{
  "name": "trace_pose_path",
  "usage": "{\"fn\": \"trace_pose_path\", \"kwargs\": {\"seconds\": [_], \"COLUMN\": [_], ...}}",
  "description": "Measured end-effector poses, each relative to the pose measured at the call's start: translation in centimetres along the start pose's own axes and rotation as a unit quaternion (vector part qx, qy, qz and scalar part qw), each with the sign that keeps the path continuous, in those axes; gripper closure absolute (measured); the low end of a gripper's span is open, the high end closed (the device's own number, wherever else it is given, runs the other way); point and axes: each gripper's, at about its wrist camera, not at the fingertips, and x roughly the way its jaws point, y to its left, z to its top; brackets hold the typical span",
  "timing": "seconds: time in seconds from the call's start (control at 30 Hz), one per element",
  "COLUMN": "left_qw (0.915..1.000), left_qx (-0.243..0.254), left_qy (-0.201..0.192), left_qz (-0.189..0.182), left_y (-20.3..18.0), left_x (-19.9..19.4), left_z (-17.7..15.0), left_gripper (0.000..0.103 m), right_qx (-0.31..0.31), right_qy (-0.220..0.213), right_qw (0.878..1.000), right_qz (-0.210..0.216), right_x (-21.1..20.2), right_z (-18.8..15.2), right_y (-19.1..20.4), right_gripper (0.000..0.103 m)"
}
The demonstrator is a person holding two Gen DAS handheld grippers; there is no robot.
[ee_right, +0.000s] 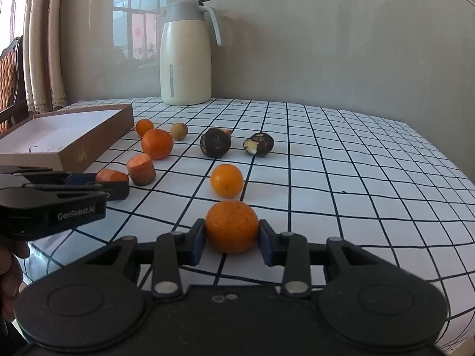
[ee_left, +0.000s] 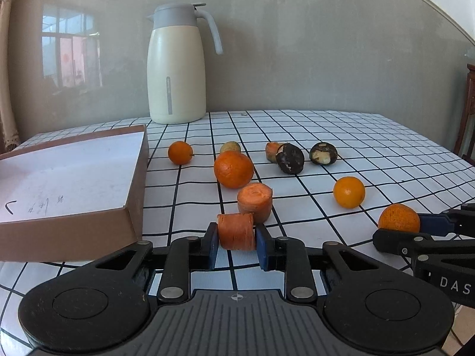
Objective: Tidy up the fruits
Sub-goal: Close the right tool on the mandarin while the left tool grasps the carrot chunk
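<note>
My left gripper (ee_left: 236, 241) is shut on a carrot chunk (ee_left: 236, 231) lying on its side on the checked tablecloth (ee_left: 371, 148). A second carrot chunk (ee_left: 255, 202) stands upright just behind it. My right gripper (ee_right: 232, 237) is shut on an orange tangerine (ee_right: 232, 226) near the table's front edge. That tangerine (ee_left: 399, 218) shows at the right in the left wrist view, between blue pads. Loose on the cloth lie a large tangerine (ee_left: 233, 169), a small one (ee_left: 180, 152), another orange fruit (ee_left: 349, 192), a small yellowish fruit (ee_left: 230, 147) and two dark brown fruits (ee_left: 290, 158).
An open brown cardboard box (ee_left: 135, 190) with a white floor sits at the left of the table. A cream thermos jug (ee_left: 176, 65) stands at the back against the grey wall. A third carrot piece (ee_left: 273, 149) lies behind the dark fruits. A chair (ee_right: 10, 74) stands at the left.
</note>
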Motion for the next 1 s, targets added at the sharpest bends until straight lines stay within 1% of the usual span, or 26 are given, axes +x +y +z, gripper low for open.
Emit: {"fn": "trace_pose_path", "kwargs": {"seconds": [0.27,0.57,0.67,0.8,0.9,1.0], "left_qw": [1.0,0.999,0.9987,0.9993,0.9992,0.9989], "left_qx": [0.002,0.004,0.004,0.011,0.02,0.031], "left_qy": [-0.009,-0.043,-0.048,-0.032,-0.033,-0.036], "left_qz": [0.001,0.013,0.019,0.014,0.006,0.005], "left_y": [0.3,1.5,2.2,2.1,1.3,0.4], "left_x": [-1.1,-4.4,-5.4,-4.9,-4.5,-3.9], "left_z": [-0.1,0.6,0.8,0.4,0.2,0.2], "left_gripper": [0.077,0.077,0.077,0.077,0.077,0.077], "right_qx": [0.002,0.0,-0.004,-0.006,-0.009,-0.008], "right_qy": [-0.012,-0.032,-0.04,-0.044,-0.045,-0.044], "right_qw": [1.0,0.999,0.999,0.999,0.999,0.999], "right_qz": [-0.005,0.007,0.012,0.012,0.012,0.007], "right_x": [-0.6,-1.5,-1.9,-1.8,-1.9,-2.0], "right_z": [0.0,0.6,0.9,1.1,1.1,0.9], "right_y": [0.3,1.2,2.0,2.5,2.5,2.2], "right_gripper": [0.075,0.075,0.075,0.075,0.075,0.075]}}
